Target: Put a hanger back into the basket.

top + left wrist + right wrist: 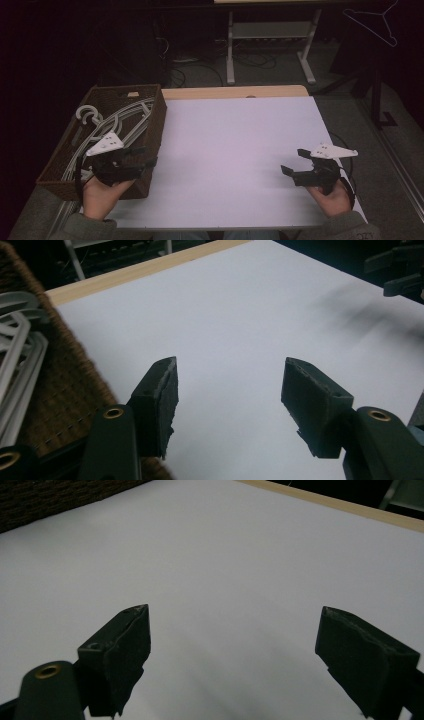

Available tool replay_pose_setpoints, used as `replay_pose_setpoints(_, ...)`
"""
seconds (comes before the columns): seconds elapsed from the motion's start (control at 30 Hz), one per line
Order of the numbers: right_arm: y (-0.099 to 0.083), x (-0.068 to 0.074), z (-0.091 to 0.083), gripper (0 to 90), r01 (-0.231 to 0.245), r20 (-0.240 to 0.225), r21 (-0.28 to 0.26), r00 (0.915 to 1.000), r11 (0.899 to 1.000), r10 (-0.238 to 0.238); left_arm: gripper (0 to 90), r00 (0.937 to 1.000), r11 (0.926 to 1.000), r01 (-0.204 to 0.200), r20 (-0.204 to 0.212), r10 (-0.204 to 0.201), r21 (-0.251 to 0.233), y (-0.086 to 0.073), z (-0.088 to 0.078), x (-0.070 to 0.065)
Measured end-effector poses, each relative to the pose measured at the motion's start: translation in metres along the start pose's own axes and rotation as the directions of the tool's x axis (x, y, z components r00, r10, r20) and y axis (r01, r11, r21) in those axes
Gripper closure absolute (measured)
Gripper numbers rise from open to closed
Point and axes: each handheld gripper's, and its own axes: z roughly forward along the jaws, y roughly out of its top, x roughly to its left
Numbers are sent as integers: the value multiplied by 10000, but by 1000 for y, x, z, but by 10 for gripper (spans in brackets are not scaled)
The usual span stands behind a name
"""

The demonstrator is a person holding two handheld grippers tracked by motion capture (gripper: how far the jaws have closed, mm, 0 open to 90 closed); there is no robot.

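Two sleeved forearms come in at the near edge of the high view, each hand wrapped round a gripper. Left gripper (pixel 150 156) sits right at the corner of the brown woven basket (pixel 156 120), over its right wall, jaws pointing across toward the white tabletop (pixel 235 145). Look along it in the left gripper view and those jaws stand well apart, nothing between them, just bare white sheet ahead and the basket's weave (pixel 65 385) running down the left side. Inside that basket lie the pale grey clothes hangers (pixel 115 122), stacked lengthwise, hooks curling up at the far left end; a few of their bars (pixel 20 355) peek in at the left edge of the left gripper view.

Over to the other side: right gripper (pixel 294 164) hovers low above the tabletop near its right edge, well apart from the basket, jaws aimed inward. Its own view has the jaws spread wide and empty, white surface between them, the basket's dark wall (pixel 55 495) far off at the top left and the tabletop's wooden rim (pixel 350 505) at the top right.

One more hanger (pixel 375 22), a thin wire one, hangs in the dark at the far right.
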Motion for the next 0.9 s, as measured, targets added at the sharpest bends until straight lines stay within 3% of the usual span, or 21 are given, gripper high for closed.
replay_pose_setpoints(0.33, 6, 3, -1, 136, 63, -75, 31, 10000, 10000, -63, 344, 9992, 9993, -346, 189, 343, 113, -1, 31, -19)
replay_pose_setpoints(0.9, 11, 8, 0, 136, 228, -178, 88, 9996, 9997, -227, 297, 9985, 9985, -508, 216, 503, 187, -11, 58, -32)
